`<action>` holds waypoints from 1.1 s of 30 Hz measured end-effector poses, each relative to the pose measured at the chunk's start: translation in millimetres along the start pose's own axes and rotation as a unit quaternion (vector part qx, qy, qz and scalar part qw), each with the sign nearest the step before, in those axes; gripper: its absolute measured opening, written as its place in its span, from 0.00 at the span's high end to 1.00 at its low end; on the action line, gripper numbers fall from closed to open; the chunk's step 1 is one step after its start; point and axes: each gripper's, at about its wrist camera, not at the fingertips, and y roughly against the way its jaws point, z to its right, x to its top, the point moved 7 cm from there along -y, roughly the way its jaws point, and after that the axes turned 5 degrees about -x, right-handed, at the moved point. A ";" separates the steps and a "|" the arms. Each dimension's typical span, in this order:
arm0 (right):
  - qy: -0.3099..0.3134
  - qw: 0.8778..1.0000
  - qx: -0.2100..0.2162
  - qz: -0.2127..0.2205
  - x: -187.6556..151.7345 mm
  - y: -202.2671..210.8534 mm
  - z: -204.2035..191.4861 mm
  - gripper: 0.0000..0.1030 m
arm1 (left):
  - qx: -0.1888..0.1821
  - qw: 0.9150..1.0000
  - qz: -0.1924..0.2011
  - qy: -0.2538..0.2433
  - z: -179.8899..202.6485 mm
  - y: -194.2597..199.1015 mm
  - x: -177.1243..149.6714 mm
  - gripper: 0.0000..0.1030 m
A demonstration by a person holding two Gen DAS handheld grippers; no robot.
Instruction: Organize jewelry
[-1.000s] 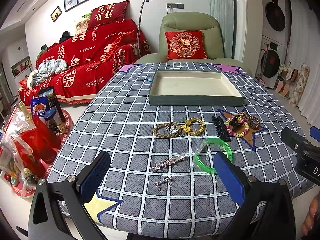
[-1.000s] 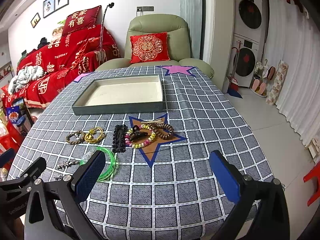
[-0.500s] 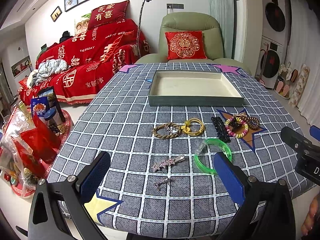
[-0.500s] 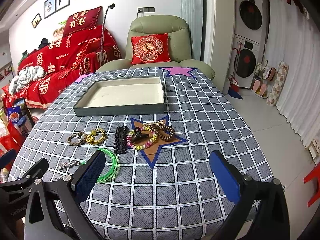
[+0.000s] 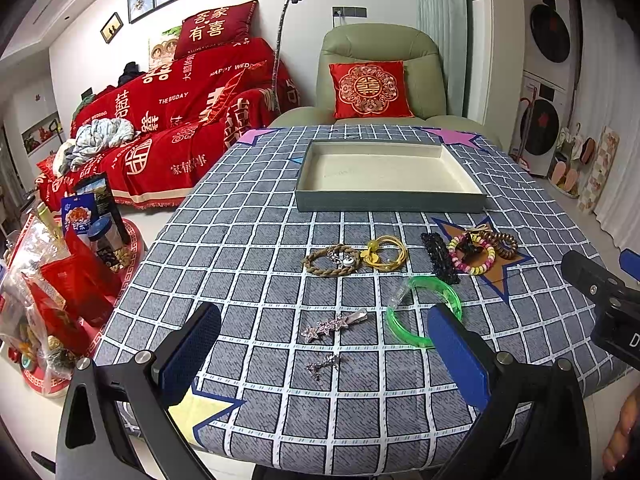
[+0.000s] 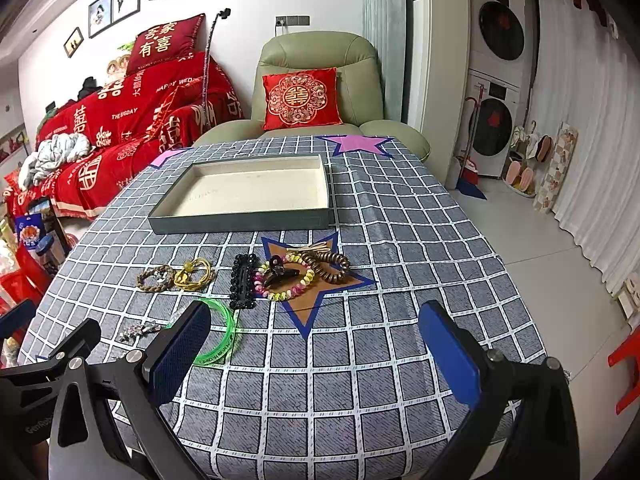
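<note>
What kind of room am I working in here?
Most likely a home living room: a sofa under a red throw, a green armchair behind the table, and stacked washing machines to the right.

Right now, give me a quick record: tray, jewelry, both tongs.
tray: grey tray, nothing in it, far side of table
jewelry: all on the checked cloth, none in tray
nearest left tongs: star hair clip, green bangle
on brown star: bead bracelet
left tongs: open, holding nothing
right tongs: open, holding nothing

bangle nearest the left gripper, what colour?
Translucent neon green bangle, lying on the tablecloth; clearest in the left wrist view.
</note>
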 end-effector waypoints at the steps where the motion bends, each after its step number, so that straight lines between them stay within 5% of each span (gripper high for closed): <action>1: 0.000 1.000 0.000 0.001 -0.5 0.1 0.7 0.00 | 0.000 1.000 0.000 0.000 0.0 0.2 0.0 0.00; 33: 0.001 1.000 0.001 0.001 -1.1 2.1 -1.4 0.00 | -0.001 1.000 0.000 -0.002 1.6 2.1 0.0 0.00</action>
